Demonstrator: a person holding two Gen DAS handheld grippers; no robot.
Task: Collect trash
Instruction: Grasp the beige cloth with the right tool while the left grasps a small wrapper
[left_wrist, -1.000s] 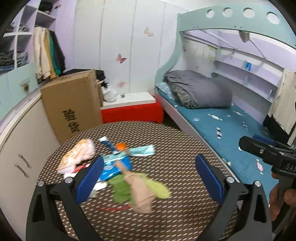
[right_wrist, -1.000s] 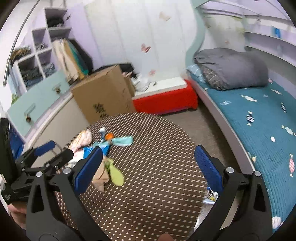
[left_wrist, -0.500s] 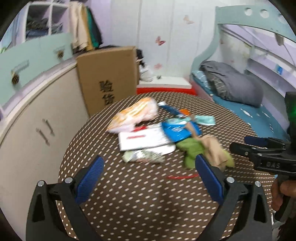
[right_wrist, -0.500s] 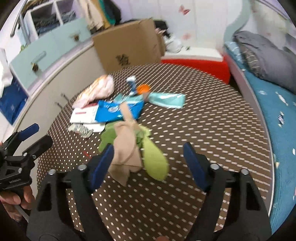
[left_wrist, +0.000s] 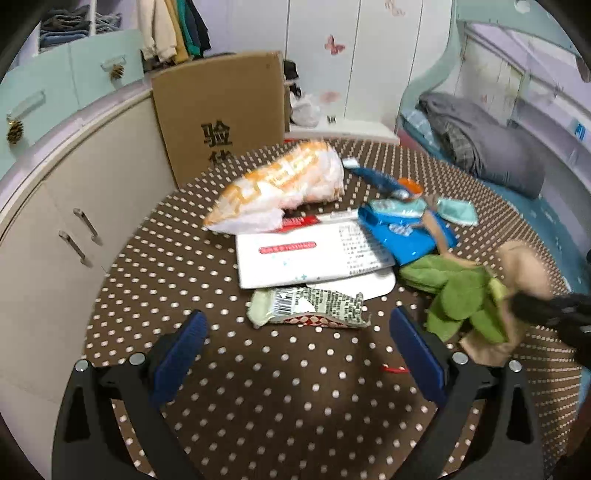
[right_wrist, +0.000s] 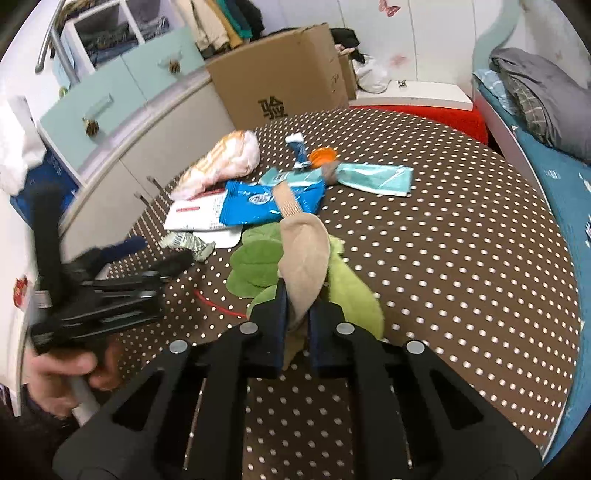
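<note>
Now the right gripper (right_wrist: 295, 317) has just closed its jaws on a beige cloth (right_wrist: 304, 254) lying over a green cloth (right_wrist: 255, 264), near the six o'clock end of the trash heap on the dotted table (right_wrist: 461, 258). At nine o'clock a hand (right_wrist: 62, 373) holds the left gripper (left_wrist: 295, 354), jaws wide with nothing between them, hovering over the table. Just at its twelve o'clock lies a crumpled wrapper (left_wrist: 306, 308); beyond it a white packet (left_wrist: 310, 256), a blue packet (left_wrist: 406, 236) and an orange bag (left_wrist: 280, 190).
</note>
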